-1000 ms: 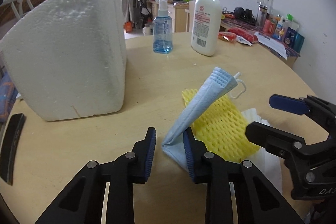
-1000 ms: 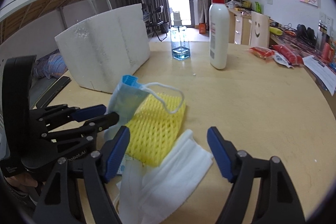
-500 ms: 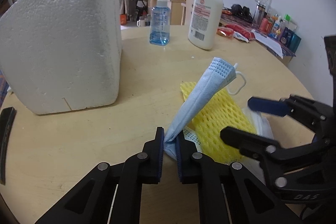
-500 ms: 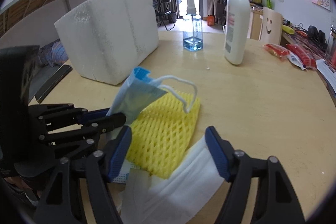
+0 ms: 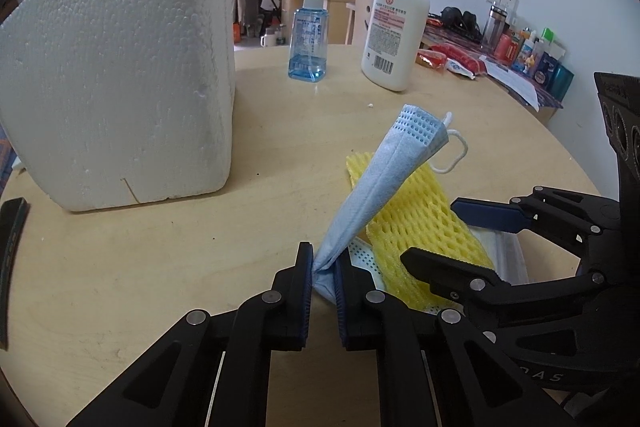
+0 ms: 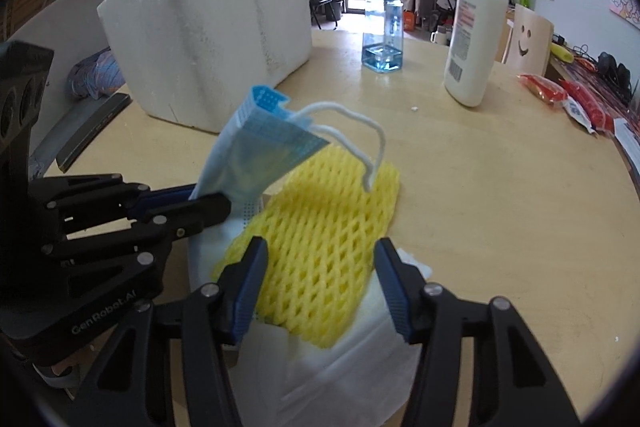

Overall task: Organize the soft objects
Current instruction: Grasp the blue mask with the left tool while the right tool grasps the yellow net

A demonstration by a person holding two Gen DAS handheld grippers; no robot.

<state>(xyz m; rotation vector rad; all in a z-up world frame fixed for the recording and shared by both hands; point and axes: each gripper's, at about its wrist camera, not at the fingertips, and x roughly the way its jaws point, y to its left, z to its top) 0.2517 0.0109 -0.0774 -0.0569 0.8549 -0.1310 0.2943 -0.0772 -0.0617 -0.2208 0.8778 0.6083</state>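
My left gripper [image 5: 322,269] is shut on one end of a blue face mask [image 5: 390,179], which stands up tilted with its white ear loop hanging. The mask also shows in the right wrist view [image 6: 256,147], held by the left gripper [image 6: 200,201]. A yellow foam net [image 5: 416,219] lies flat beside it, over a white tissue [image 6: 352,359]. My right gripper [image 6: 320,279] is open, its fingers either side of the near end of the yellow foam net [image 6: 324,239]. It also shows in the left wrist view [image 5: 444,231].
A big white styrofoam block [image 5: 120,87] stands on the round wooden table [image 5: 200,247] at the left. A blue spray bottle [image 5: 308,39] and a white pump bottle [image 5: 396,27] stand at the back. A dark flat object [image 5: 12,259] lies at the left table edge.
My left gripper has closed on the end of the blue mask and holds it. My right gripper has moved forward over the yellow foam net, still open.
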